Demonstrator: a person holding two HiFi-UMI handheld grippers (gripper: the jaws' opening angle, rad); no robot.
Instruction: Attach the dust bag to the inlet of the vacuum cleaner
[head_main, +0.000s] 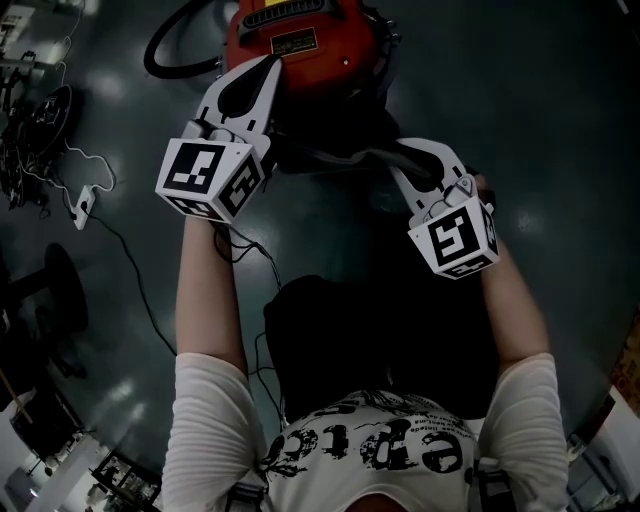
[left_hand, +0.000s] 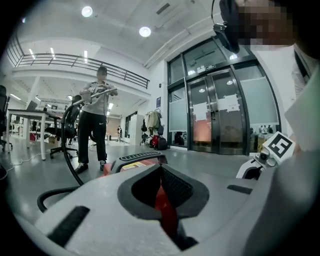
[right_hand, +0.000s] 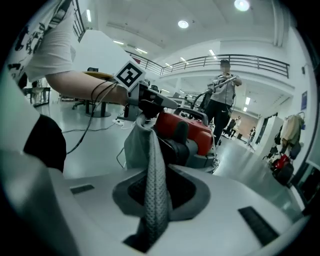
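The red vacuum cleaner (head_main: 300, 30) stands on the dark floor at the top of the head view, also visible as the vacuum cleaner (right_hand: 192, 132) in the right gripper view. A grey woven dust bag (right_hand: 155, 165) hangs stretched between both grippers; it shows dark as the dust bag (head_main: 330, 150). My right gripper (right_hand: 155, 200) is shut on its near edge. My left gripper (head_main: 272, 68) sits close over the vacuum's front, shut on the bag's far corner; a red strip (left_hand: 165, 210) shows between its jaws. The vacuum's inlet is hidden.
A black hose (head_main: 165, 60) loops from the vacuum's left. White cables and a power strip (head_main: 85, 205) lie on the floor at left. A person (left_hand: 95, 120) stands farther off holding a vacuum wand. Desks, chairs and glass doors (left_hand: 220, 115) are behind.
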